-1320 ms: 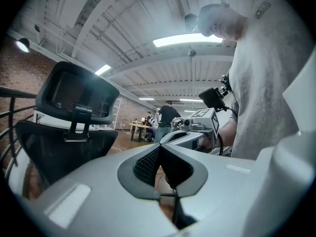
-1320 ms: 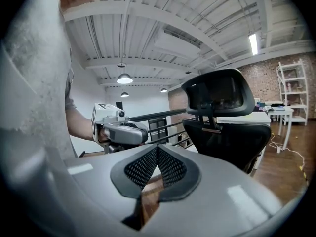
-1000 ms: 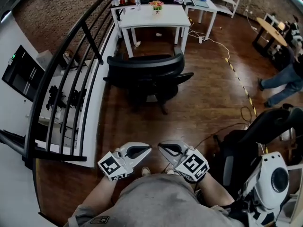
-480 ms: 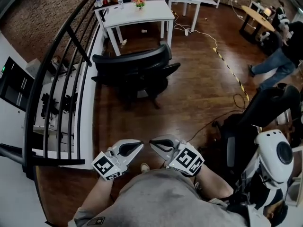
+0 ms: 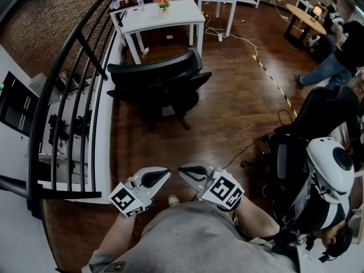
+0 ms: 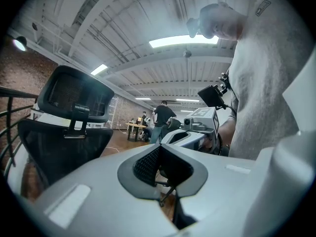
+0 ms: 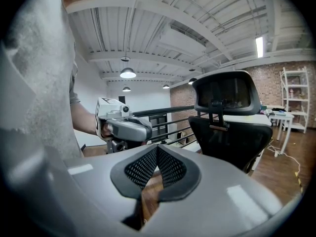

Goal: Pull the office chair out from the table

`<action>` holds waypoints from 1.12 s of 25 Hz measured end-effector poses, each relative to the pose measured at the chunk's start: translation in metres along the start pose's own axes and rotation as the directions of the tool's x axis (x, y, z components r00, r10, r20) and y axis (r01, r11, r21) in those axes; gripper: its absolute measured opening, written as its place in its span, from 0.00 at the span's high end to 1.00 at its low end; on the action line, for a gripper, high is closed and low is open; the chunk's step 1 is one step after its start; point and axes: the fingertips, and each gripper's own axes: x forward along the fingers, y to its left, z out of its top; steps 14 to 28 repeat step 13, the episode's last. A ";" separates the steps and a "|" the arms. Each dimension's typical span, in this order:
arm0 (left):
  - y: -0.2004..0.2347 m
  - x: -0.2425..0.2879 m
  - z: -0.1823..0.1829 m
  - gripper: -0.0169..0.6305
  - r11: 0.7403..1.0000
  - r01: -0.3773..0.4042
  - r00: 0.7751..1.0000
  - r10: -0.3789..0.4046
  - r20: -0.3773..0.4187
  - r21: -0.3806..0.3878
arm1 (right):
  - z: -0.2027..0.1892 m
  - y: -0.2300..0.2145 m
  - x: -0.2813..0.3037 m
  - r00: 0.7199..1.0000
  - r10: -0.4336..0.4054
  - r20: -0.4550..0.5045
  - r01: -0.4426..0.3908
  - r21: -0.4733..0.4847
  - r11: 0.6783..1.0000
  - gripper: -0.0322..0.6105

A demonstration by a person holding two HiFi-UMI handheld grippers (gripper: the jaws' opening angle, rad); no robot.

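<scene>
Holding nothing, left gripper and right gripper jaws fully closed; office chair at 12 o'clock, before table.

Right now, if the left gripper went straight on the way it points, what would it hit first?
Most likely the right gripper, whose tip sits almost straight ahead. If it just slipped past, only bare floor beside the office chair follows; depth is hard to judge.
</scene>
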 end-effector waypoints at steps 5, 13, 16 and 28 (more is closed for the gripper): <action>-0.007 0.001 0.000 0.97 1.000 0.000 1.000 0.000 0.002 0.004 | 0.000 0.003 -0.006 1.000 -0.004 0.002 0.004 -0.008 1.000 0.94; -0.021 -0.002 0.002 0.97 1.000 -0.006 1.000 0.006 0.010 0.011 | -0.001 0.012 -0.015 1.000 -0.010 0.007 0.010 -0.017 1.000 0.94; -0.021 -0.002 0.002 0.97 1.000 -0.006 1.000 0.006 0.010 0.011 | -0.001 0.012 -0.015 1.000 -0.010 0.007 0.010 -0.017 1.000 0.94; -0.021 -0.002 0.002 0.97 1.000 -0.006 1.000 0.006 0.010 0.011 | -0.001 0.012 -0.015 1.000 -0.010 0.007 0.010 -0.017 1.000 0.94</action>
